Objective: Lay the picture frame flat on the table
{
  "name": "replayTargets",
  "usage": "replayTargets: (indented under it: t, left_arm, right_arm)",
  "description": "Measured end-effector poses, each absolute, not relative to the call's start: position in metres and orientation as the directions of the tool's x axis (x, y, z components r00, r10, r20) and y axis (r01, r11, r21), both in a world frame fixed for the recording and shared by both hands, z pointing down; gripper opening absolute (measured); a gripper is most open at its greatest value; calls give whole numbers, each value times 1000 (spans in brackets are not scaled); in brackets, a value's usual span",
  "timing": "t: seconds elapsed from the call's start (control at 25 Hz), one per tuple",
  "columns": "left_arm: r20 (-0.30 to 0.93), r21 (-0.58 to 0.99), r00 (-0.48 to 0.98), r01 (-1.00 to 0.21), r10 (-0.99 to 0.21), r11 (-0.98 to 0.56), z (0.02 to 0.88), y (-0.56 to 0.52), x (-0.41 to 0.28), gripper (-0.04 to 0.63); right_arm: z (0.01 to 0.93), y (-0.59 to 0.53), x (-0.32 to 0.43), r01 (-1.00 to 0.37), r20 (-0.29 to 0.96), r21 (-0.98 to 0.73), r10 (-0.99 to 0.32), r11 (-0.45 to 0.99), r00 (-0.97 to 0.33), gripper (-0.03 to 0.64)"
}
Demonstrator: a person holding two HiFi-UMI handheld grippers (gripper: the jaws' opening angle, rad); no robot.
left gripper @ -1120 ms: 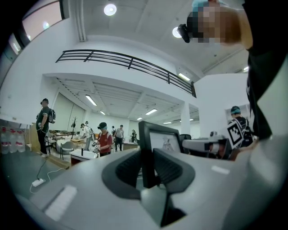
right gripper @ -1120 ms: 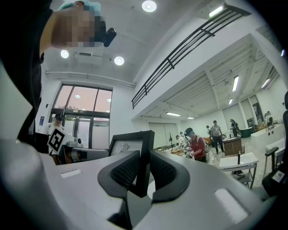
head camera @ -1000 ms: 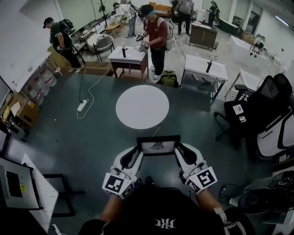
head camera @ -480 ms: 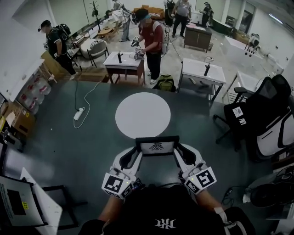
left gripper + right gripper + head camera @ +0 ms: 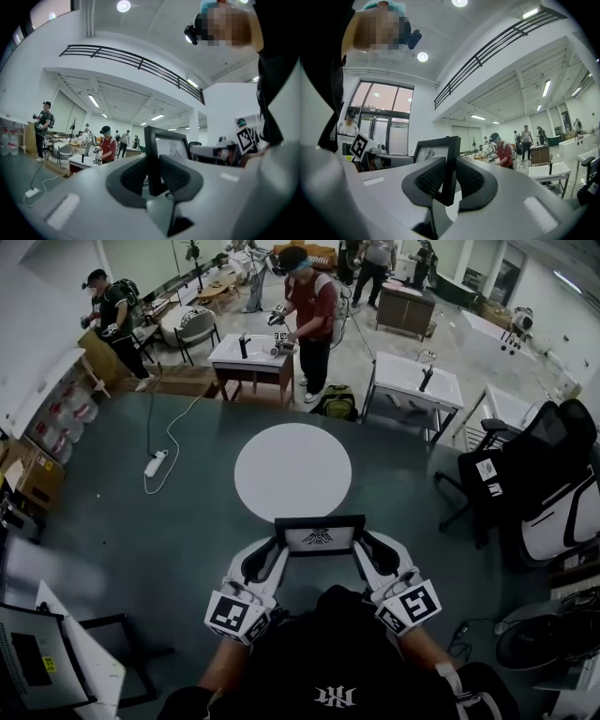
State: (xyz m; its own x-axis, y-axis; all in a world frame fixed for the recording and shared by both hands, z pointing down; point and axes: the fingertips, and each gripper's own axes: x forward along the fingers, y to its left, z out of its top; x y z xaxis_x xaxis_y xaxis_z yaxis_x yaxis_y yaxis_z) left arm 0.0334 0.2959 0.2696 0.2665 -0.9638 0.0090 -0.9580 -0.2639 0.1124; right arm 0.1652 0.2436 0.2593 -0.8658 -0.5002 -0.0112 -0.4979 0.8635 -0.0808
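A black picture frame point(image 5: 319, 536) with a white print stands upright, held in the air just at the near edge of the round white table point(image 5: 292, 472). My left gripper point(image 5: 278, 551) is shut on the frame's left side and my right gripper point(image 5: 360, 548) is shut on its right side. In the left gripper view the frame point(image 5: 165, 149) rises between the dark pads point(image 5: 132, 176) of that gripper point(image 5: 153, 177). Seen in the right gripper view, the frame's edge point(image 5: 451, 164) is clamped the same way by the right gripper point(image 5: 450, 180). The tabletop is bare.
A black office chair point(image 5: 544, 465) stands at the right. White desks point(image 5: 414, 381) and a person in a red shirt point(image 5: 307, 310) are beyond the round table, with a green backpack point(image 5: 339, 403) on the floor. A power strip with cable point(image 5: 154, 463) lies at the left.
The round table has come nearer in the head view; the frame's top edge now meets the table's near rim. Both grippers keep the same hold on the frame.
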Motion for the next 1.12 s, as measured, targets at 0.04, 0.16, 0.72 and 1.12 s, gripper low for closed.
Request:
replayTargets:
  t: [0.04, 0.16, 0.72, 1.12]
  left_arm:
    - [13, 114, 267, -958, -964, -264, 271, 293, 30, 81]
    - [27, 118, 261, -959, -965, -256, 279, 286, 19, 81]
    - [69, 121, 223, -969, -972, -214, 289, 228, -35, 81]
    - [84, 141, 184, -975, -979, -171, 288, 163, -81, 81]
  right_arm:
    - [261, 241, 162, -497, -9, -83, -499, 864, -866, 54]
    - [268, 233, 150, -489, -2, -91, -491, 868, -871, 54]
    - [281, 168, 94, -455, 20, -125, -456, 882, -890, 54]
    - [277, 97, 44, -421, 37, -114, -419, 900, -907, 54]
